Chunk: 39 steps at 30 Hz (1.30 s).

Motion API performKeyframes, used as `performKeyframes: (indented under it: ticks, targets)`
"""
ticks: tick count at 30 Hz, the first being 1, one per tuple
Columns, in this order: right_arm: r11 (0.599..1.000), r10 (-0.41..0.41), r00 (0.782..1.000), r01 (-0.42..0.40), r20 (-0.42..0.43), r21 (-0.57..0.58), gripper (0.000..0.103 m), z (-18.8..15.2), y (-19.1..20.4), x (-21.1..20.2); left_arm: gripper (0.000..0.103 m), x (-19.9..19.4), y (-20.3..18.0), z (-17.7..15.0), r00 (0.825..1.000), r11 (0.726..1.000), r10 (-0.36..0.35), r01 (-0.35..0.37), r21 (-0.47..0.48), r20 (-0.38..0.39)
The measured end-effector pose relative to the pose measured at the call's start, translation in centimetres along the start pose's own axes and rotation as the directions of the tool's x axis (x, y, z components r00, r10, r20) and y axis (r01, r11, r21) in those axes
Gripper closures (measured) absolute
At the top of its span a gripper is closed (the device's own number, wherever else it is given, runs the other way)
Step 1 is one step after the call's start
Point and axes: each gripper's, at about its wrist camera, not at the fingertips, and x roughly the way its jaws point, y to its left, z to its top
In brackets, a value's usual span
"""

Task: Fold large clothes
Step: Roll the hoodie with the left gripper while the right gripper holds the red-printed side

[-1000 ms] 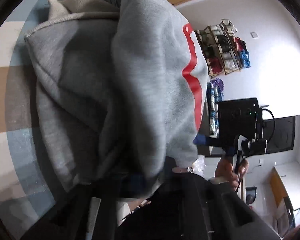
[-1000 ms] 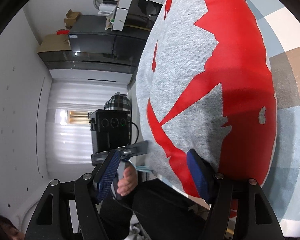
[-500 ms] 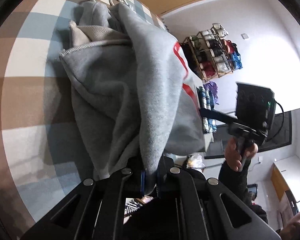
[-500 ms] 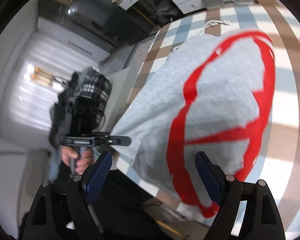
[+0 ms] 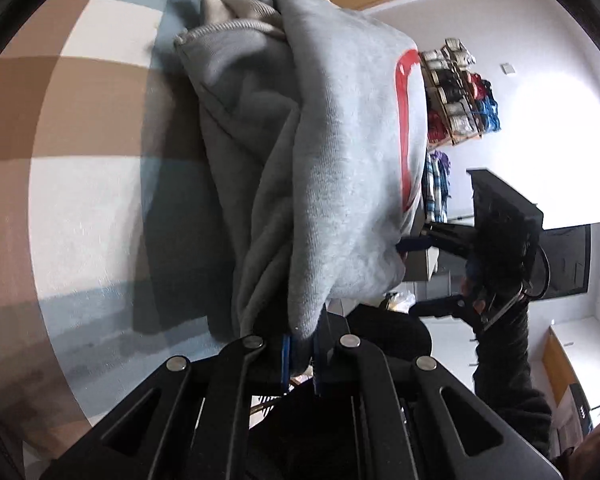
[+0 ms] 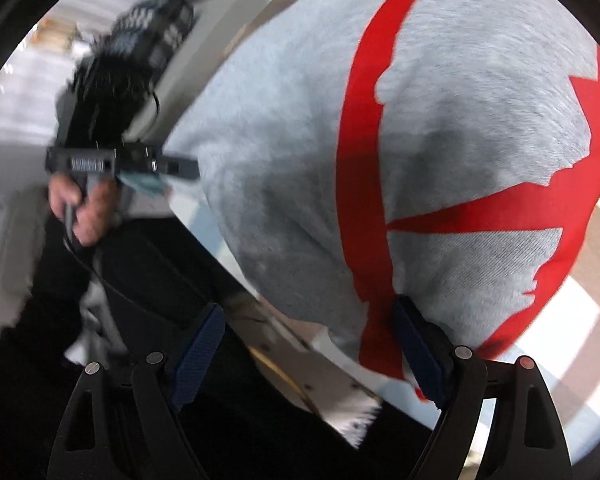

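The left gripper [image 5: 300, 354] pinches the grey sweatshirt [image 5: 332, 168], which hides the checked cloth [image 5: 80, 168]; the right gripper [image 6: 308, 352], beside the sweatshirt, gapes empty.

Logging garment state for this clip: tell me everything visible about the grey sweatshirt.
The grey sweatshirt looks like thick fleecy knit with a large red print on one face and a ribbed edge near the top. It is bunched in deep folds, part lifted, part lying on the checked cloth. The left claw is shut on a gathered fold. The right claw is open, its jaws having just been opening, one pad against the fabric's edge without clamping it.
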Motion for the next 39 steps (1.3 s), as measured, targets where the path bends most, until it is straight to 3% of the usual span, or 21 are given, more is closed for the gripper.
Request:
performKeyframes:
  ticks: [5,10,13,16,17,19,20,21,23,27,32,35,39]
  targets:
    - [0.993,-0.107,0.992,0.104,-0.063,-0.055,0.015,0.5,1.0,0.8,0.1,1.2,-0.4,-0.2,1.0,0.999,0.023,-0.023,0.022,-0.011]
    - [0.97,-0.224,0.956,0.199,-0.187,-0.142,0.015,0.2,2.6,1.4,0.101,1.6,-0.6,-1.3,0.999,0.999,0.026,-0.024,0.037,-0.039]
    - [0.977,-0.2,0.954,0.177,-0.224,-0.121,0.009,0.2,2.0,1.3,0.1,1.6,-1.8,-1.2,0.998,0.996,0.049,-0.046,0.077,-0.034]
    - [0.984,-0.163,0.962,0.145,-0.218,-0.1,0.004,0.3,1.5,0.9,0.097,0.4,-2.2,-0.3,0.998,0.998,0.055,-0.053,0.041,-0.044]
    - [0.987,-0.149,0.966,0.132,-0.211,-0.095,0.0,0.2,1.3,0.8,0.093,-0.3,-2.5,0.2,0.998,0.998,0.048,-0.046,0.038,-0.05]
    - [0.985,-0.152,0.971,0.135,-0.185,-0.104,0.0,0.1,1.2,0.7,0.07,-2.5,-3.5,1.2,0.998,0.996,0.067,-0.065,0.06,-0.019]
    - [0.985,-0.157,0.972,0.14,-0.173,-0.104,0.0,-0.1,1.0,0.7,0.04,-3.9,-4.1,2.0,0.997,0.995,0.073,-0.075,0.067,0.025]
    - [0.985,-0.154,0.975,0.14,-0.159,-0.097,0.0,-0.1,1.3,0.7,0.022,-4.8,-4.5,2.6,0.995,0.995,0.07,-0.074,0.065,0.064]
    - [0.991,-0.125,0.983,0.116,-0.131,-0.069,0.0,-0.2,1.4,0.6,0.021,-7.0,-5.4,5.1,0.987,0.997,0.055,-0.062,0.042,0.154]
    - [0.999,-0.039,0.996,0.037,-0.074,-0.019,0.0,-0.6,0.3,-0.3,0.021,-7.5,-6.2,10.6,0.972,0.997,0.066,-0.074,0.029,0.224]
    - [0.996,0.085,0.996,-0.085,0.016,0.022,0.0,-1.2,-1.2,-1.3,0.021,-4.2,-3.5,17.0,0.963,0.985,0.172,-0.164,-0.056,0.208]
    - [0.988,0.148,0.987,-0.15,0.059,0.024,0.0,-1.7,-2.0,-1.5,0.021,-2.0,-1.3,18.9,0.969,0.975,0.198,-0.18,-0.133,0.144]
    - [0.977,0.21,0.973,-0.212,0.096,0.012,0.0,-1.7,-2.7,-1.9,0.024,-0.7,-1.7,18.9,0.974,0.976,0.192,-0.176,-0.131,0.121]
